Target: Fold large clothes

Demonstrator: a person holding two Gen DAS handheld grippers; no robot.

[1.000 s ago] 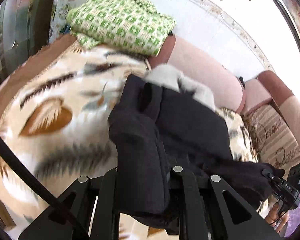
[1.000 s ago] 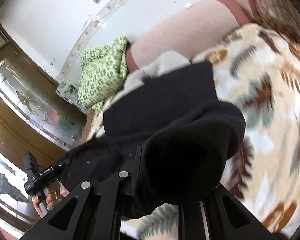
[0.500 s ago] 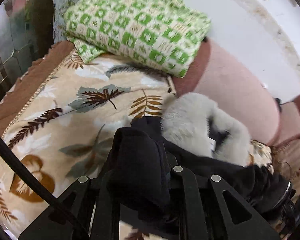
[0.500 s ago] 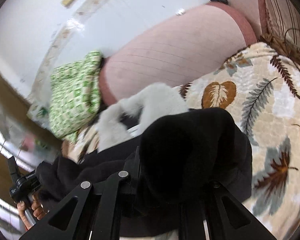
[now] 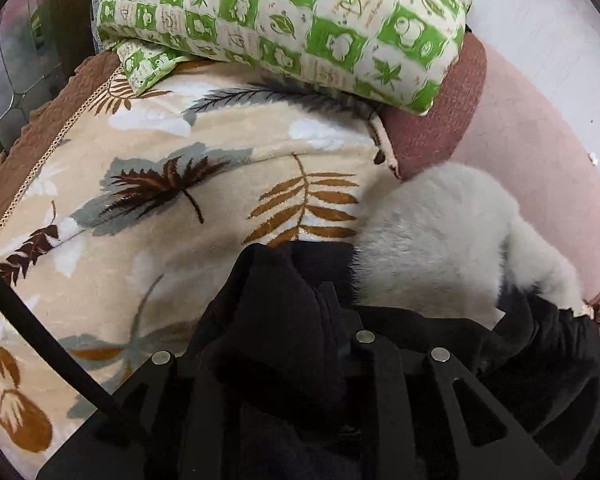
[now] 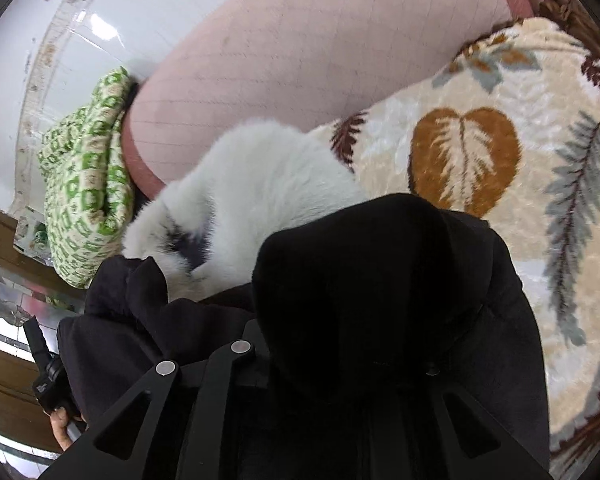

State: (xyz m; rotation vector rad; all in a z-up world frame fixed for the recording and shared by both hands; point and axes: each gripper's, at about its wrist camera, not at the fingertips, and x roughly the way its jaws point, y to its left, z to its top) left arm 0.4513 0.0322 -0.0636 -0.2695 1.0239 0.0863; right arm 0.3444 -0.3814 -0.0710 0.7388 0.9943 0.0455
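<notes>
Left wrist view: the left gripper (image 5: 296, 344) had its fingers clamped on a thick bunch of the black coat (image 5: 276, 320), the cloth bulging up between them. The coat lay on the leaf-print blanket (image 5: 172, 208) covering the sofa, with its white fur collar (image 5: 432, 240) just beyond the gripped fold, close against the pink sofa backrest (image 5: 540, 152). A green-checked folded quilt (image 5: 300, 20) rested at the far end of the blanket, against a darker red cushion (image 5: 436, 128). A black cable (image 5: 40, 340) crossed the lower left of the view.

Right wrist view: the right gripper (image 6: 332, 364) was closed on another fold of the black coat (image 6: 380, 280), which mounded over the fingers and hid their tips. The white fur collar (image 6: 260, 176) sat beyond the mound, touching the pink sofa backrest (image 6: 320, 48). The leaf-print blanket (image 6: 540, 160) spread to the right. The green-checked folded quilt (image 6: 88, 184) stood at left. At lower left, the left gripper (image 6: 44, 380) was partly seen, with the left hand (image 6: 62, 428) on its handle.
</notes>
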